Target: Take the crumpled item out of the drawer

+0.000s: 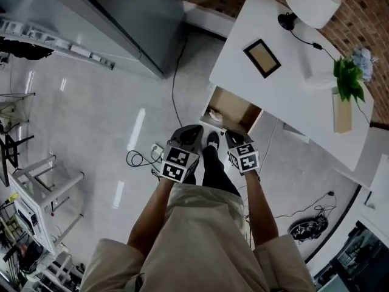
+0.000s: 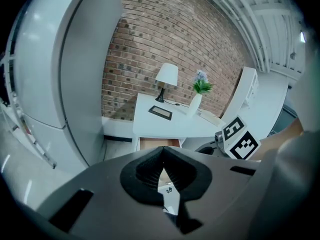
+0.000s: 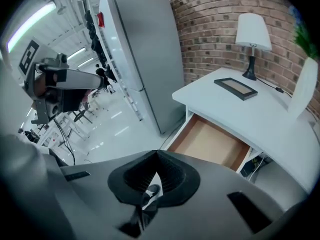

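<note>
The wooden drawer (image 1: 236, 109) stands pulled out from under the white desk (image 1: 285, 96). A pale crumpled item (image 1: 214, 114) lies in its corner nearest me, seen only in the head view. In the right gripper view the part of the drawer (image 3: 212, 143) that shows is bare. I hold both grippers side by side in front of my waist, short of the drawer. My left gripper (image 1: 193, 130) (image 2: 162, 150) is shut with nothing in it. My right gripper (image 1: 233, 134) (image 3: 157, 154) is also shut and holds nothing.
On the desk are a white lamp (image 1: 312, 2), a dark picture frame (image 1: 262, 57) and a vase with a green plant (image 1: 345, 96). A tall grey fridge (image 1: 127, 17) stands left of the desk. Cables (image 1: 141, 157) lie on the floor, and a white rack (image 1: 42, 187) is at far left.
</note>
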{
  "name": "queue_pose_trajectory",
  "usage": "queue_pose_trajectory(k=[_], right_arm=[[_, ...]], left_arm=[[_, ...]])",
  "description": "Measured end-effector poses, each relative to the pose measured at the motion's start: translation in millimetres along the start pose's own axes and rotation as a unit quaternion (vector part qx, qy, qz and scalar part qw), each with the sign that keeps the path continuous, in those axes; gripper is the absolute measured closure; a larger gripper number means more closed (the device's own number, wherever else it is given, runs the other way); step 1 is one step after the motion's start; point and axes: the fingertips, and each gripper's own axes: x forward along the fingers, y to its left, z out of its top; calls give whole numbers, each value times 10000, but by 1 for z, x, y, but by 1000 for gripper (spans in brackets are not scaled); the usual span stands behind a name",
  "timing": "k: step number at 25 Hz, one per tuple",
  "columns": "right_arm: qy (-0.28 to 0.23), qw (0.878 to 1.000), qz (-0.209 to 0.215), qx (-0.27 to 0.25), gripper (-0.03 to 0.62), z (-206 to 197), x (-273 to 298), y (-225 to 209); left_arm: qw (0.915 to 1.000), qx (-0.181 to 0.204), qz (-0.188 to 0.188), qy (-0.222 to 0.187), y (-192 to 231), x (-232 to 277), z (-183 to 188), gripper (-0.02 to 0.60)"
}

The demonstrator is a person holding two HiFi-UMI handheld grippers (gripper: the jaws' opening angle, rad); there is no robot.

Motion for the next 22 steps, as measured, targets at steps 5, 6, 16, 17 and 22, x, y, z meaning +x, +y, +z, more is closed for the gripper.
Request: queue_pose_trajectory(k=[5,6,16,17,22], right_arm=[[178,9990,254,-325,569,-7,24,-19],[199,9987,294,-367,569,-9,28,-23],[362,9948,681,-658,569,-29,75,-46],[371,9946,708,-666,569,-31,81,-45],[544,9914,782,-897,569,-45,112,-42]], left_arm=[[9997,-111,195,74,-6,9,-10,565],[9995,-172,251,81,-7,11,-14,566],[9947,-714,729,112,-19,45,-59,565],[9940,-771,775,101,-18,48,-63,565],[9901,-1084,884,74,-8,71,-85,566]])
